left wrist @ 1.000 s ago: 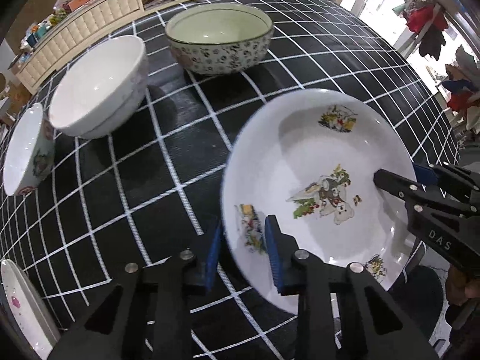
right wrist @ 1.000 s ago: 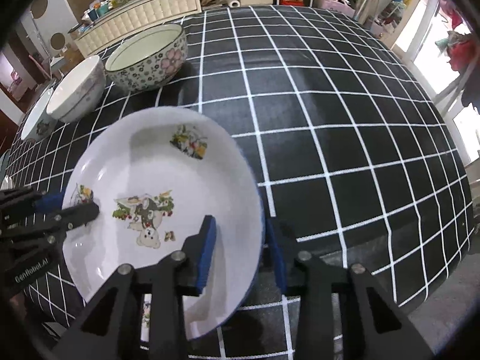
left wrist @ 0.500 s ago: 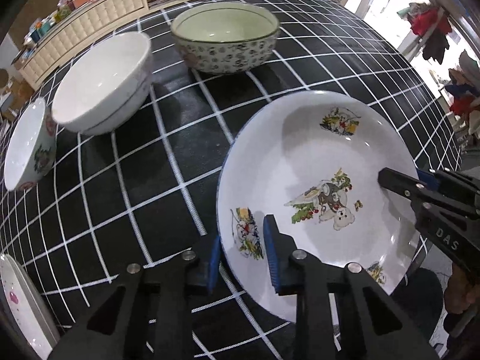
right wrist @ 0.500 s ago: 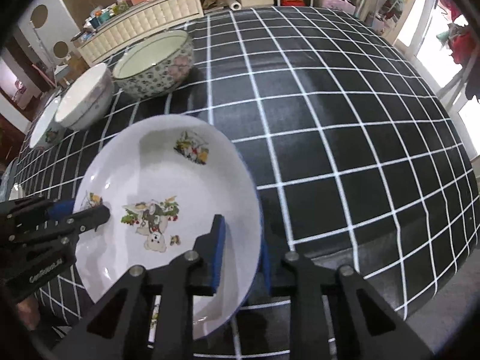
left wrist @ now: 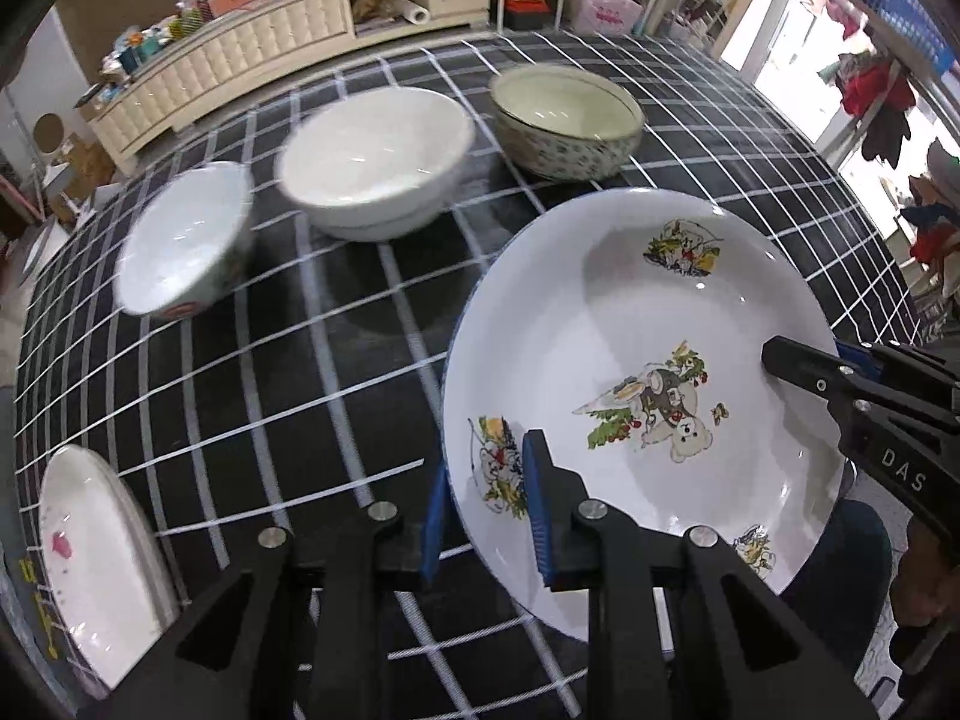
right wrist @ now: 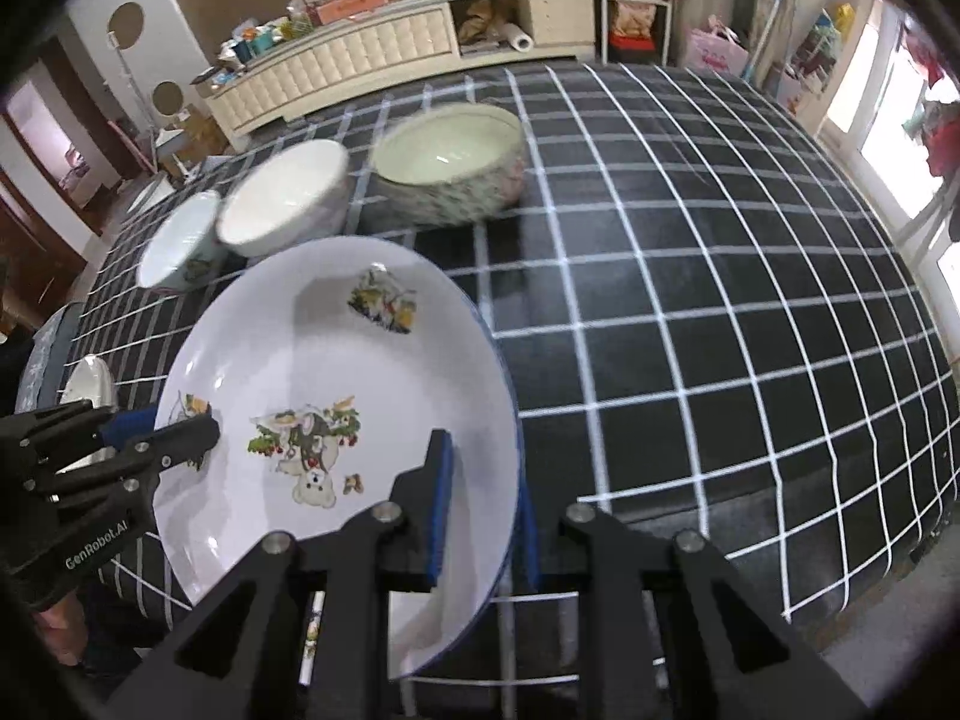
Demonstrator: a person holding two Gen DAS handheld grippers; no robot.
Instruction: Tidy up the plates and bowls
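Observation:
A white plate (left wrist: 630, 312) (right wrist: 312, 330) with cartoon animal prints hangs above the black checked tablecloth (left wrist: 288, 372), gripped from both sides. My left gripper (left wrist: 486, 462) (right wrist: 171, 423) pinches its left rim, jaws still closing on it. My right gripper (right wrist: 480, 468) (left wrist: 810, 354) is shut on the opposite rim. Behind the plate stand a flower-patterned bowl (left wrist: 564, 120) (right wrist: 450, 168), a plain white bowl (left wrist: 372, 162) (right wrist: 282, 204) and a small decorated bowl (left wrist: 180, 240) (right wrist: 177, 246) in a row.
Another white plate (left wrist: 90, 546) (right wrist: 90, 384) lies at the table's near left edge. A cream sideboard (left wrist: 240, 78) with clutter stands beyond the far edge. The tablecloth's right half (right wrist: 690, 300) holds nothing. A person's hand (left wrist: 924, 570) shows at the right.
Both grippers have risen and drawn back with the plate, lifting it off the cloth. The right gripper's jaws closed onto the rim. The bowls now look farther off.

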